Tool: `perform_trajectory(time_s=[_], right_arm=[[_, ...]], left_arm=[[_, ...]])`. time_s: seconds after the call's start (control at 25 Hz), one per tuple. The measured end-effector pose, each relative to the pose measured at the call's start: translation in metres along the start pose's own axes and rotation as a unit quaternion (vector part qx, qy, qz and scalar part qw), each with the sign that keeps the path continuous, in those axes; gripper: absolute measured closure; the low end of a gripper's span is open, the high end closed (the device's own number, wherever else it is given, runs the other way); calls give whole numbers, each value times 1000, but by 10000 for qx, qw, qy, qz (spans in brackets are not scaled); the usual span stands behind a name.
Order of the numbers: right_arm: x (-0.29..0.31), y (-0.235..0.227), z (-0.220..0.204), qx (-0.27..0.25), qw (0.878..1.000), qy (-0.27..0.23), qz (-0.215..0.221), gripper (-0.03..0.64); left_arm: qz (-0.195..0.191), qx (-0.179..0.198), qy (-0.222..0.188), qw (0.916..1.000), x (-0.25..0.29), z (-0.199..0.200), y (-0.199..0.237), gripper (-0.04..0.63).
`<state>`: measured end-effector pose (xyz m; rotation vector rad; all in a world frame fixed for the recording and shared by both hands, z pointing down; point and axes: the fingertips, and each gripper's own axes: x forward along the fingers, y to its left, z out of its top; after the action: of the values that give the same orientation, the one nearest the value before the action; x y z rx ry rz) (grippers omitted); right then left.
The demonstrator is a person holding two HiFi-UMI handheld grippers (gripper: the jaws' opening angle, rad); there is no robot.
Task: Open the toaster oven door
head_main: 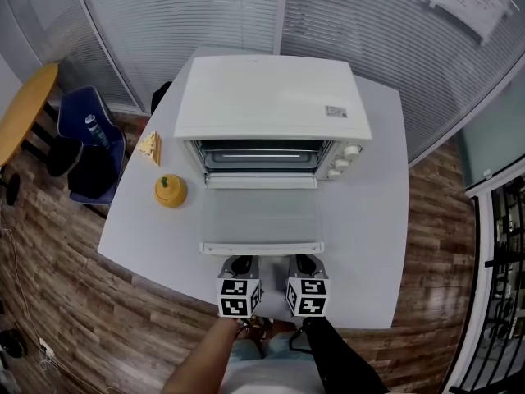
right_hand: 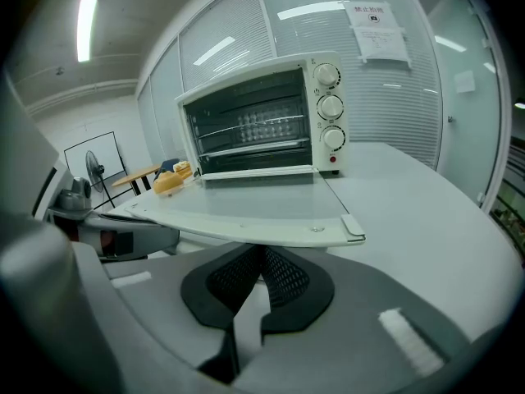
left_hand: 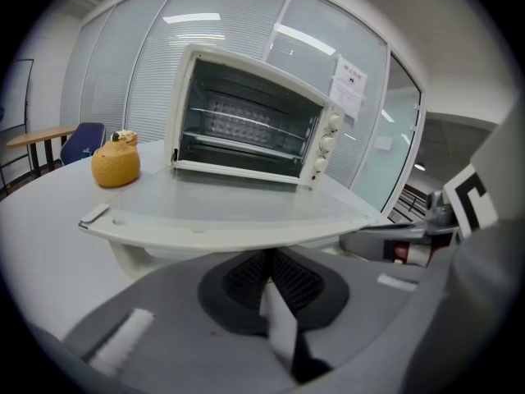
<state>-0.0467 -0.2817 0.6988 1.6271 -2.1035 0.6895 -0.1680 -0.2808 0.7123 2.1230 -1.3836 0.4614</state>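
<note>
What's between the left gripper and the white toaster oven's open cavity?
Only the lowered glass door, flat and bare; head view shows it.

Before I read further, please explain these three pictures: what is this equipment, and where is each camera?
There is no robot: a person holds a two-jaw tool in each hand. One picture comes from a camera on the person's head, looking down; the other two come from cameras riding on each tool. The left tool and right tool sit just before the open door of a white toaster oven on a pale table. Both have jaws together and hold nothing. Left of the oven lie a round orange thing and a yellow wedge.
</note>
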Motion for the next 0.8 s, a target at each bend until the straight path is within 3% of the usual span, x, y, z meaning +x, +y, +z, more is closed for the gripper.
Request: perform_trajectory(time_s=[0.4,0.64,0.8], right_arm=[[-2,2,-3,29,10000,-25,-63,612],[-4,4,-20,-439,9986,271,-135,612],[-8,2,-20,-350,9990,246,-154,612]], left_arm=[[64,-76,48,9999,-4,-2,0,538],[30,393,159,9991,-12,-19,-15,538],[-18,316,125,9994,-13,-18,-14,538]])
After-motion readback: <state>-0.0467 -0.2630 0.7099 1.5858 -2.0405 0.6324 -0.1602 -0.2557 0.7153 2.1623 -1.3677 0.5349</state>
